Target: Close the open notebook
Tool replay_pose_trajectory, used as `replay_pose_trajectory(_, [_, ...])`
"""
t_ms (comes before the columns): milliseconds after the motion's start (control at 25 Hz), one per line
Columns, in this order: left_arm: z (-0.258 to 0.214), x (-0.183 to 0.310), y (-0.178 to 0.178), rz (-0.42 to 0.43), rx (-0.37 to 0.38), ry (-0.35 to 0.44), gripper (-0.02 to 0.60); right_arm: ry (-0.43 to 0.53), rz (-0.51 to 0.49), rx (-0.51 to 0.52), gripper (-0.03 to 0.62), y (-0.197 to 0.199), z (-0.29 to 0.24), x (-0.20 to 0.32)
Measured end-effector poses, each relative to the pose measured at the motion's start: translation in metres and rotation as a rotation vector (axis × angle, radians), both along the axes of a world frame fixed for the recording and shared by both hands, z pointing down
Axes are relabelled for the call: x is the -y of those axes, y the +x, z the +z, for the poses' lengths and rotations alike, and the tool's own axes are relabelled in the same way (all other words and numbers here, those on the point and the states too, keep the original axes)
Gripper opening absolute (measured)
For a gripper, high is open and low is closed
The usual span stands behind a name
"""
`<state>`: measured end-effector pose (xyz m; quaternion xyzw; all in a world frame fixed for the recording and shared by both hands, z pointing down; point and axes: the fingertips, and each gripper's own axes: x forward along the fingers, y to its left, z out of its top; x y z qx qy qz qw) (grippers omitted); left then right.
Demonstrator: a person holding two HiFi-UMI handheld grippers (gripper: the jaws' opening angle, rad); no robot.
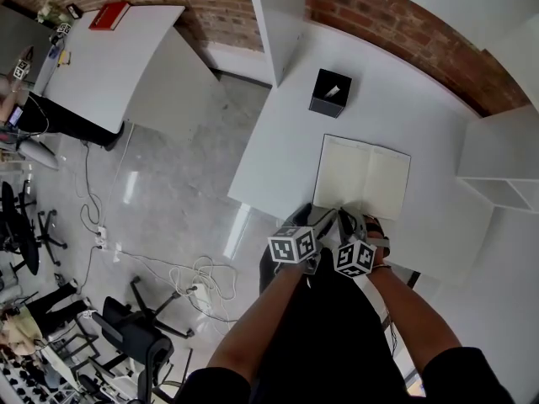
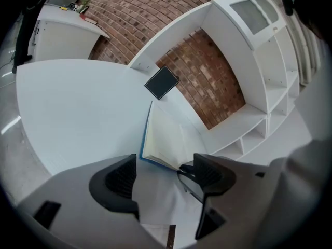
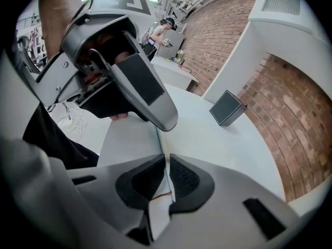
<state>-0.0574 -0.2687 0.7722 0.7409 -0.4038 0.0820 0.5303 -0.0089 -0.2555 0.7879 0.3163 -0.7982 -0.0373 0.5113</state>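
The open notebook (image 1: pixel 364 175) lies flat on the white table (image 1: pixel 413 99), cream pages up, its near edge by both grippers. My right gripper (image 1: pixel 352 223) is at that near edge. In the right gripper view its jaws (image 3: pixel 167 173) are shut on a thin leaf of the notebook (image 3: pixel 129 139), seen edge-on between the pads. My left gripper (image 1: pixel 318 220) is close beside it on the left. Its jaws (image 2: pixel 165 173) stand wide open with nothing between them, and the notebook (image 2: pixel 163 136) lies just ahead. The left gripper (image 3: pixel 129 82) fills the upper left of the right gripper view.
A small black box (image 1: pixel 330 93) stands on the table beyond the notebook. White shelving (image 1: pixel 505 167) borders the table on the right, with a brick wall behind. The table's near edge runs just under the grippers. Cables (image 1: pixel 202 289) lie on the floor to the left.
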Motion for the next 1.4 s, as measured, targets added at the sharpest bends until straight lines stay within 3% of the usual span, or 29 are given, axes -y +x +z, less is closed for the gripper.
replay_pose_trajectory(200, [-0.002,0.010,0.002,-0.060,-0.104,-0.028,0.326,-0.006,-0.005,0.000,0.029,0.003,0.001,0.001])
replay_pose_trajectory(320, [0.003,0.008,-0.004,-0.113,-0.154,-0.100,0.183,-0.022,-0.004,0.016,0.031,0.004,0.001,-0.002])
replay_pose_trajectory(440, [0.010,0.005,-0.010,-0.086,-0.111,-0.144,0.087,-0.028,-0.013,0.019,0.032,0.005,0.002,-0.003])
replay_pose_trajectory(960, [-0.012,0.009,0.003,0.022,-0.055,-0.137,0.032,-0.087,0.098,0.064,0.046,0.007,-0.003,0.000])
replay_pose_trajectory(1200, [-0.034,0.020,0.000,0.042,-0.037,-0.081,0.028,-0.094,0.168,0.135,0.046,0.004,-0.015,-0.004])
replay_pose_trajectory(1400, [-0.050,0.030,0.000,0.120,0.006,-0.020,0.028,-0.102,0.285,0.222,0.046,0.004,-0.023,-0.002])
